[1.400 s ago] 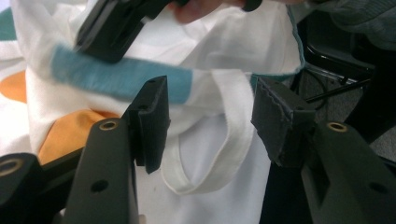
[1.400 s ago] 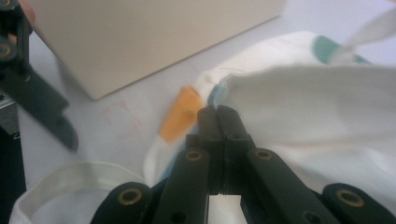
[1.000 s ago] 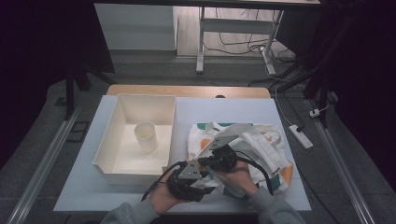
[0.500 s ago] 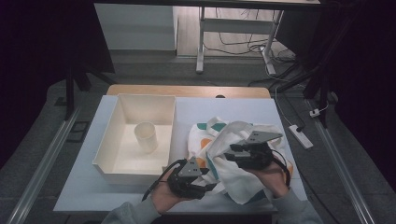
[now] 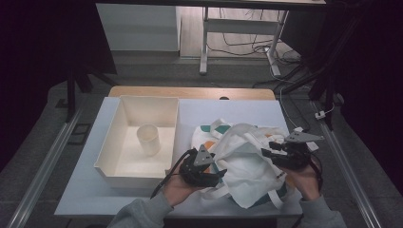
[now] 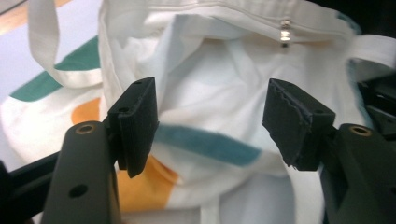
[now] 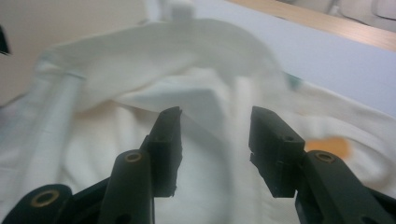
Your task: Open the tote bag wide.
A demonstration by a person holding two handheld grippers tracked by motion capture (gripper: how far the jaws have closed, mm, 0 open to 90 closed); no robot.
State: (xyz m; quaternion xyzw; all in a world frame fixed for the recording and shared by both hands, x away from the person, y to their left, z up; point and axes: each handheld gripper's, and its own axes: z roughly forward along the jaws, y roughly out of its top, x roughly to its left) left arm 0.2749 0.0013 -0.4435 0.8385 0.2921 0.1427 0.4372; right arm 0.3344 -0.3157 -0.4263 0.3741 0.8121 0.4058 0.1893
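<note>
A white cloth tote bag (image 5: 242,161) with teal and orange patches lies crumpled on the right half of the table. My left gripper (image 5: 219,174) sits at its front left edge, pointing right into the fabric. In the left gripper view the bag (image 6: 210,70) lies behind the left gripper (image 6: 210,121); its jaws have just been opening, with nothing pinched between them. My right gripper (image 5: 267,155) hovers over the bag's right side, pointing left. Its jaws have just been opening too and stand apart over loose fabric (image 7: 140,60), with the right gripper (image 7: 215,144) touching nothing.
A white open bin (image 5: 111,156) stands on the left half of the table with a pale cup (image 5: 148,139) upright inside. Bag straps (image 5: 216,192) trail toward the front edge. A small metal snap (image 6: 285,32) sits on the bag's rim.
My right gripper has moved right, away from the left one, and its jaws have gone from shut to open. The bag's fabric has been drawn out wider. The left jaws stand wider.
</note>
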